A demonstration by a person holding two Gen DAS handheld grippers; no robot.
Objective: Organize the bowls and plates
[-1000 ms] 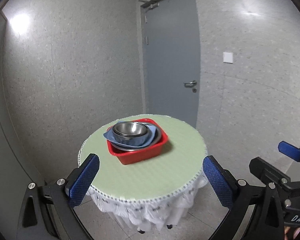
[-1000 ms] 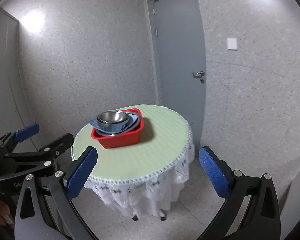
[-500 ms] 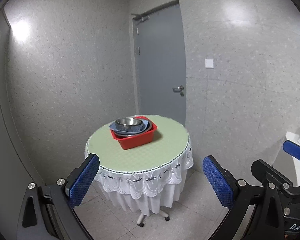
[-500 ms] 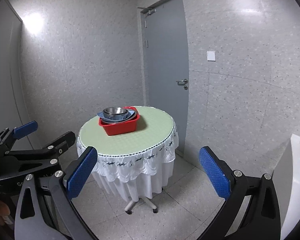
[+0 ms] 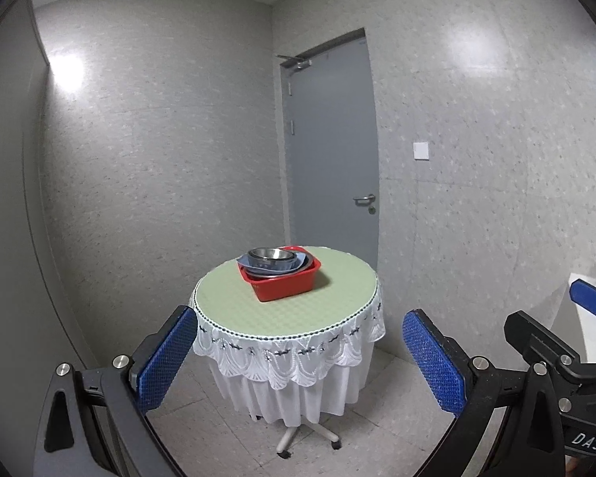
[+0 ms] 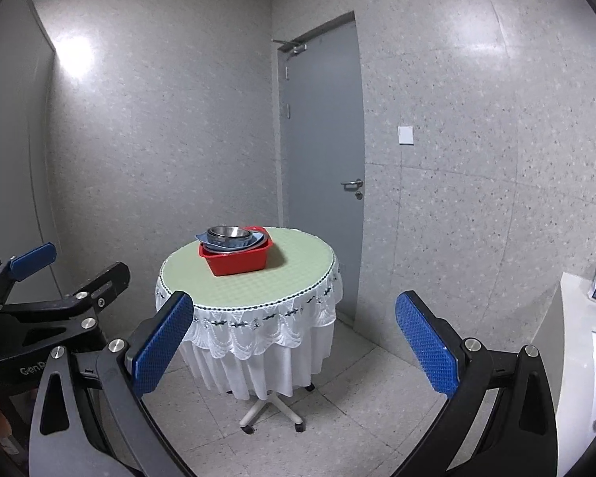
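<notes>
Two hand-held grippers, both spread wide with nothing between the blue pads: left hand-held gripper point(image 5: 300, 361), right hand-held gripper point(image 6: 292, 344), each held well back from the counter point(image 5: 298, 310). Counter: round, pale green top, white lace skirt, wheeled base. On it, toward the far left side, one red basin point(image 5: 284, 280) holding stacked dishes: steel bowl point(image 5: 270, 255) uppermost, nested in a blue bowl point(image 5: 272, 266). Grey door point(image 5: 331, 151) behind the counter.
</notes>
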